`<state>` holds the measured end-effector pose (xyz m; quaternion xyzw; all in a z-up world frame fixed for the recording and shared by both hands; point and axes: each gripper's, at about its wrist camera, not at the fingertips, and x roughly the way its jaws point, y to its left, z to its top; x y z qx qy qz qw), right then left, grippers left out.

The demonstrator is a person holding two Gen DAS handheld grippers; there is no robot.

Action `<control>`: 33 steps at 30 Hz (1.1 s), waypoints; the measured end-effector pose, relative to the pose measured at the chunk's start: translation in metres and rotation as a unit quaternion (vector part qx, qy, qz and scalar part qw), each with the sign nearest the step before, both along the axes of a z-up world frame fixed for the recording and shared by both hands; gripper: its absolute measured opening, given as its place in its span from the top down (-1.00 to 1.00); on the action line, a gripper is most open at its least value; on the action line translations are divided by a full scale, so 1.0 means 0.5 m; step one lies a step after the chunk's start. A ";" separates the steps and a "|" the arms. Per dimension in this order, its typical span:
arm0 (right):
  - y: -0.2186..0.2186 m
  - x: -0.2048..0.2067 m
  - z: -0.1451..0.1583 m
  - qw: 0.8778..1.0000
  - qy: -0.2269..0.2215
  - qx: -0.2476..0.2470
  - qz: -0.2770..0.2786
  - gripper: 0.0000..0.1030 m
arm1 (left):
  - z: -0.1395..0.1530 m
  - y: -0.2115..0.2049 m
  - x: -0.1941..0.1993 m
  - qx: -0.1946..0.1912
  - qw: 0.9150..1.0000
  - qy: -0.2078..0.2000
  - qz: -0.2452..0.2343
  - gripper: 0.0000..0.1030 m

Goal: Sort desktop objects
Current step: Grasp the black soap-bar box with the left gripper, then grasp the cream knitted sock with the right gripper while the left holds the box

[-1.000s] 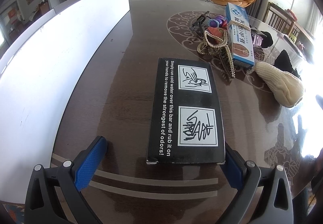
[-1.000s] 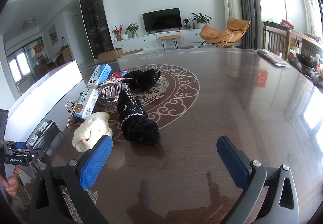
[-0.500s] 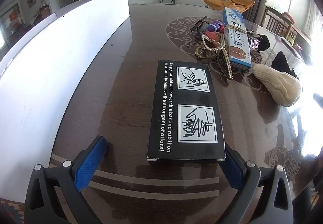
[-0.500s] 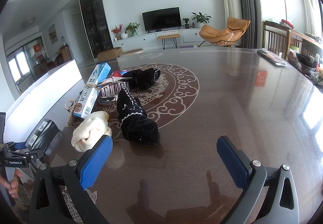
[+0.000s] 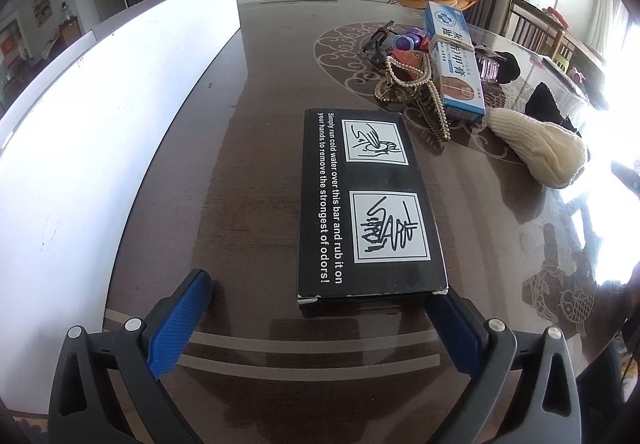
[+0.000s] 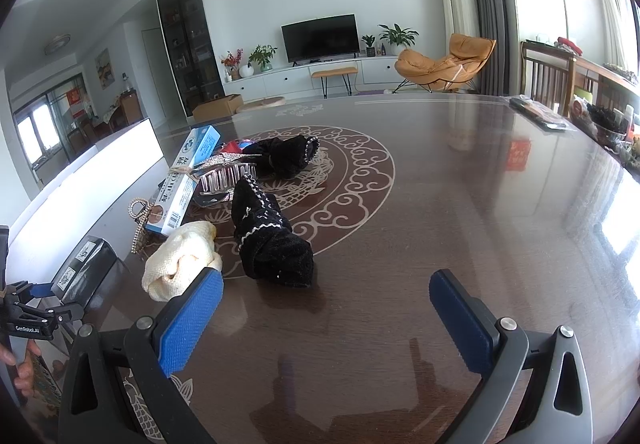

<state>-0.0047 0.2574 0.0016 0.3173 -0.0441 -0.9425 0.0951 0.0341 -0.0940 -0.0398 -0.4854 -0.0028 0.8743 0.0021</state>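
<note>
Change since earlier frames: I have eased the left gripper (image 5: 320,308) slightly rightward; its right pad now touches the black box's (image 5: 370,204) near right corner. The right gripper (image 6: 326,308) has not moved.

Left gripper: jaws spread wide, low over the tabletop (image 5: 248,172) at its near edge. The left pad stands well clear of the box, so nothing is pinched.

Right gripper: jaws spread and empty, hovering above bare tabletop, near the black glove (image 6: 272,240).

Black box: lies flat, long axis pointing away from me, near the tabletop's near edge, beside the white board (image 5: 100,116).

Other clutter: pearl chain (image 5: 420,92), blue carton (image 5: 456,64) and cream mitten (image 5: 540,148) heaped toward the centre medallion; a hair claw (image 6: 226,176) lies against the carton.

Task state (my judgement): the box is the next item; the grasp has not started.

Risk 1: the box sits off-centre between the pads. Closing now would shove it sideways or twist it rather than clamp it.

Risk 2: the polished top looks slick, so the box may skate toward the board.

Risk 3: only the near end would be gripped, so lifting may let the far end droop or slip free.
</note>
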 end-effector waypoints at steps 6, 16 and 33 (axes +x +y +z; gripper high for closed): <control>0.004 0.007 -0.005 1.000 -0.003 0.001 -0.001 -1.00 | 0.005 0.004 -0.014 -0.011 1.000 -0.012 -0.005 -1.00; 0.002 0.015 0.005 1.000 -0.006 -0.009 0.029 -1.00 | 0.023 0.059 -0.069 -0.038 0.997 -0.011 -0.059 -1.00; -0.294 -0.110 -0.035 0.950 -0.185 0.150 0.200 -1.00 | 0.024 0.002 -0.027 0.025 0.999 -0.008 -0.019 -0.13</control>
